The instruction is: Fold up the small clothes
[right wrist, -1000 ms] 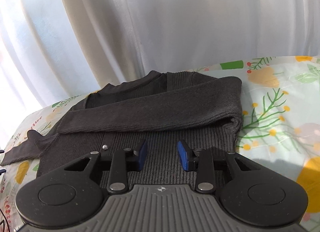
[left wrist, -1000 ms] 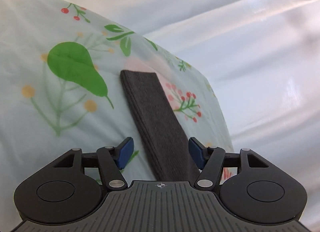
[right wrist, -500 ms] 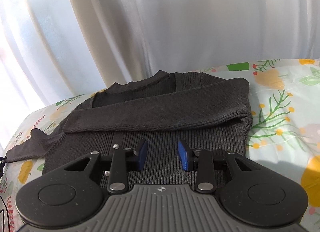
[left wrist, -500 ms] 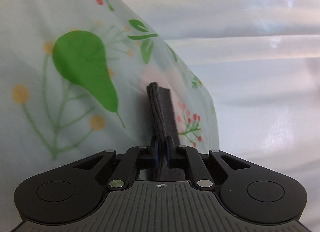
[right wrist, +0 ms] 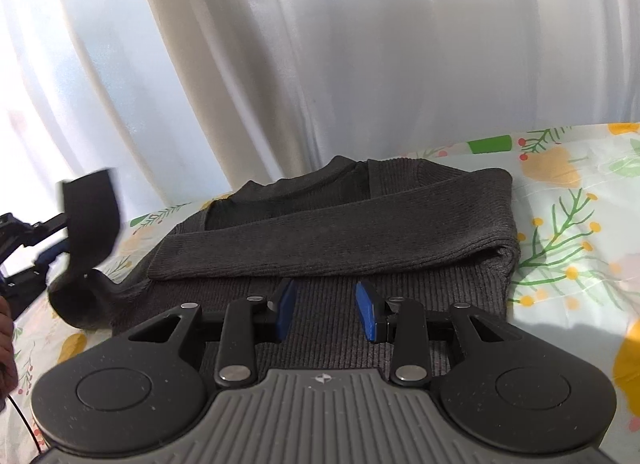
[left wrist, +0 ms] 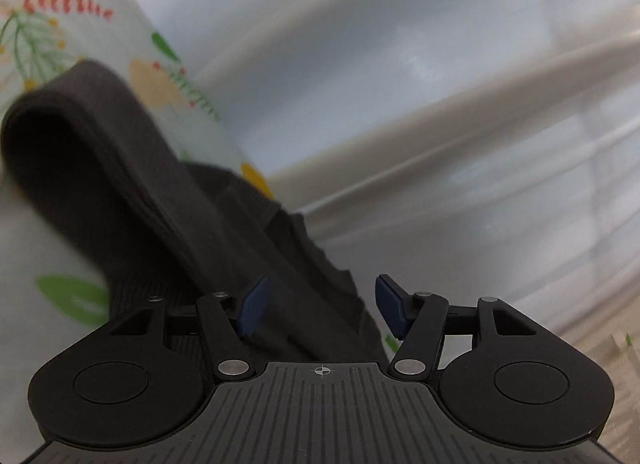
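A dark grey ribbed sweater (right wrist: 340, 224) lies flat on the floral tablecloth (right wrist: 560, 224), its right sleeve folded across the chest. My right gripper (right wrist: 325, 288) hovers low over the hem, open, nothing between its blue pads. At the left the other sleeve (right wrist: 90, 216) is lifted and curled over, cuff in the air, beside my left gripper (right wrist: 56, 248). In the left wrist view that sleeve (left wrist: 120, 168) arches up and runs down between the fingers of my left gripper (left wrist: 322, 288). Its jaws are opening, and the pads stand clear of the fabric.
White curtains (right wrist: 360, 64) hang close behind the table's far edge. A person's hand (right wrist: 6, 336) shows at the left border. Wooden floor (left wrist: 600, 344) appears beyond the table edge in the left wrist view. Bare cloth lies right of the sweater.
My left gripper shut on the sleeve cuff, swung it up and across toward the sweater's body, then spread its jaws again. The right gripper has stayed where it was.
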Available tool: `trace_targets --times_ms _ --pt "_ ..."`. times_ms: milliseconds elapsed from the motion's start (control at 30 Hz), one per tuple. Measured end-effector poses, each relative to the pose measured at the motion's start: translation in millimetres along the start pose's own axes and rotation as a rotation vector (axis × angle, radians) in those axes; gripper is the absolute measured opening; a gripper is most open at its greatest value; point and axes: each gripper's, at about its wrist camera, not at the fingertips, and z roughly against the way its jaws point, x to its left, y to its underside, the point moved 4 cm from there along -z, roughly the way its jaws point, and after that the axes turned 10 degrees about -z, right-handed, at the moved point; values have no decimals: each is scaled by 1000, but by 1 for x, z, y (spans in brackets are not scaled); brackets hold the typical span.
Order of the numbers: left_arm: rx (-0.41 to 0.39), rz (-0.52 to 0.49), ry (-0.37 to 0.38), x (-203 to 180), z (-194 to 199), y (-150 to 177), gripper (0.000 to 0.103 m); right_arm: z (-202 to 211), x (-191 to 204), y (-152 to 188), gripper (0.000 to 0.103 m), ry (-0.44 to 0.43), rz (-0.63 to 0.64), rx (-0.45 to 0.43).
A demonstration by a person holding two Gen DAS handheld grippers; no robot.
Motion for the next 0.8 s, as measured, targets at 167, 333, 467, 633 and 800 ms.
trace_targets --times_ms 167,333,467,633,800 --pt "15 -17 -191 18 4 33 64 -30 2 -9 34 -112 -89 115" --pt "-24 -104 -311 24 12 31 65 -77 30 -13 34 -256 -147 241" --pt "-32 -94 -306 28 19 29 64 -120 48 -4 34 -288 -197 346" --pt "-60 -122 -343 29 29 28 65 -141 52 5 35 -297 -274 390" --pt "-54 -150 -433 34 33 24 64 -147 60 4 3 -285 -246 397"
